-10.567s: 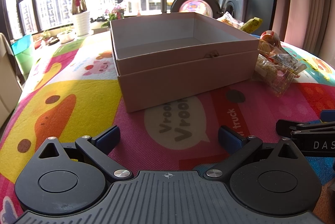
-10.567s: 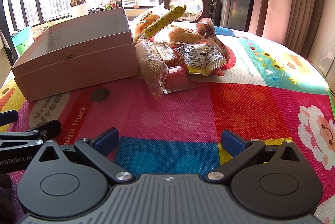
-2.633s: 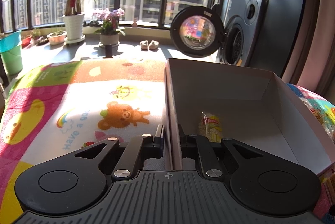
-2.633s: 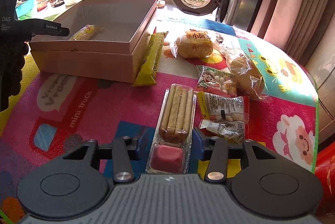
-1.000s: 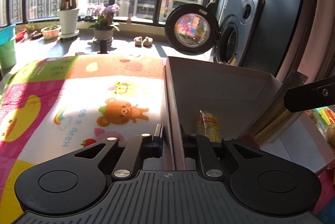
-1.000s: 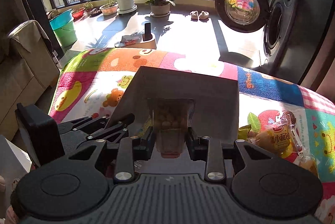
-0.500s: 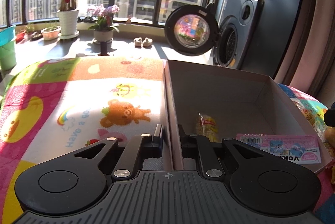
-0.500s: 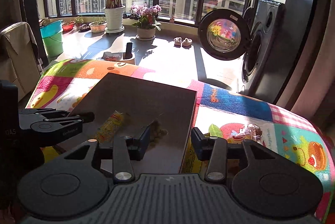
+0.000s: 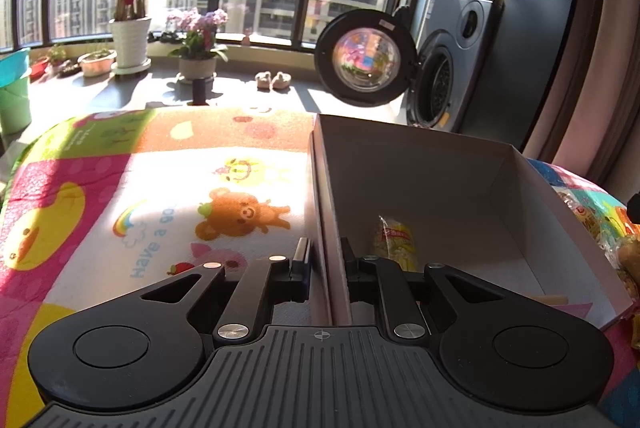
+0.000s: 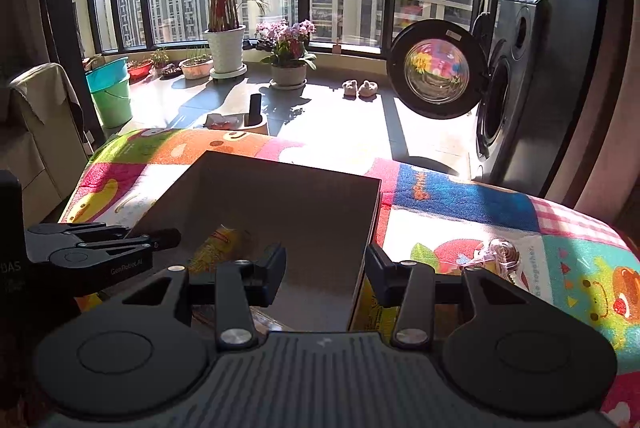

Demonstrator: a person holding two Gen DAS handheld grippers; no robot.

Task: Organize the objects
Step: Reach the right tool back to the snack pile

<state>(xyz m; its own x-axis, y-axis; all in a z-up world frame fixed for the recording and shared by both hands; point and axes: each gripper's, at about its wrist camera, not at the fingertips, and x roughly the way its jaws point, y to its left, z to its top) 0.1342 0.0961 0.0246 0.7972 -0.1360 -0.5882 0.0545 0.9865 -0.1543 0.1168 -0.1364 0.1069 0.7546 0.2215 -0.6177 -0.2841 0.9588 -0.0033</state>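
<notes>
Cartoon mat (image 9: 120,188) covers the lower left of the left wrist view, sunlit. Box (image 9: 460,164) fills center-right there, open top, sitting on the mat; in the right wrist view it is shadowed at center. Washer (image 10: 508,84) at upper right, door open. Left gripper (image 9: 325,260) at bottom center of its view, clamped on the box's left wall, one finger outside, one inside. Right gripper (image 10: 326,274) at lower center of its view, jaws apart, just been opening, nothing between them, hanging over the box's right wall. Yellow snack (image 9: 394,240) lies on the box floor near the left wall. Wafer tray (image 9: 556,302), only an edge visible, on the box floor at lower right. More snacks (image 10: 496,252) on the mat right of the box.
</notes>
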